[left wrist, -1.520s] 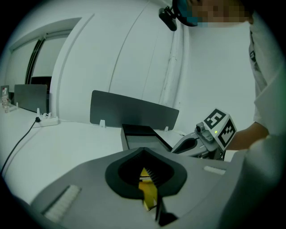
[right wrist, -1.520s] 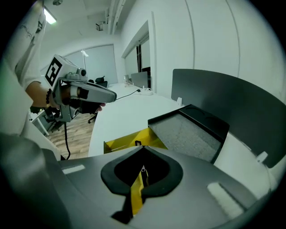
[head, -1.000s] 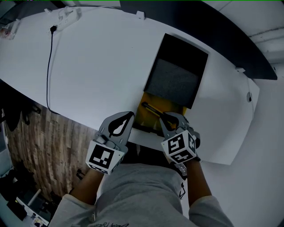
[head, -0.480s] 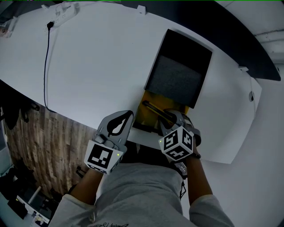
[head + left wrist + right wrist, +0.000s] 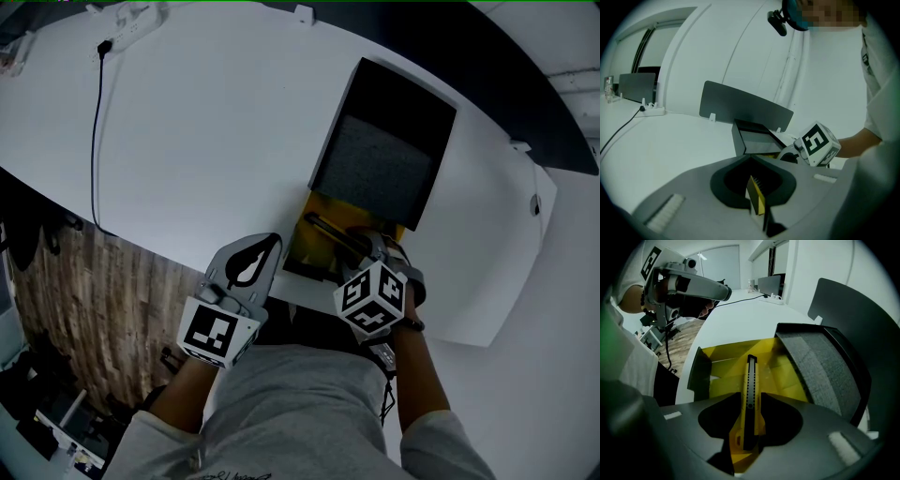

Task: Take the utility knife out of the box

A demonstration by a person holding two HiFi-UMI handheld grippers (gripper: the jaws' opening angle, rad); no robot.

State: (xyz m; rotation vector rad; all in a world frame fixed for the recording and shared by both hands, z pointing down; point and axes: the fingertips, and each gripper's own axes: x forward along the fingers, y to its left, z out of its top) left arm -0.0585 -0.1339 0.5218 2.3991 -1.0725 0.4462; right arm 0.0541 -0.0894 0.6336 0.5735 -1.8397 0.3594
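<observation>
Lying boxed; slim yellow-black utility knife (image 5: 750, 385)

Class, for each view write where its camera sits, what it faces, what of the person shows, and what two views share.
Head view: on the head, steeply down at table and box; left gripper, right gripper, forearms, torso show.
Left gripper view: on that gripper, across the table toward the box; a forearm shows.
Right gripper view: on that gripper, down into the box; its jaws, just opened, straddle the utility knife; an arm shows.
Shared: the box.
</observation>
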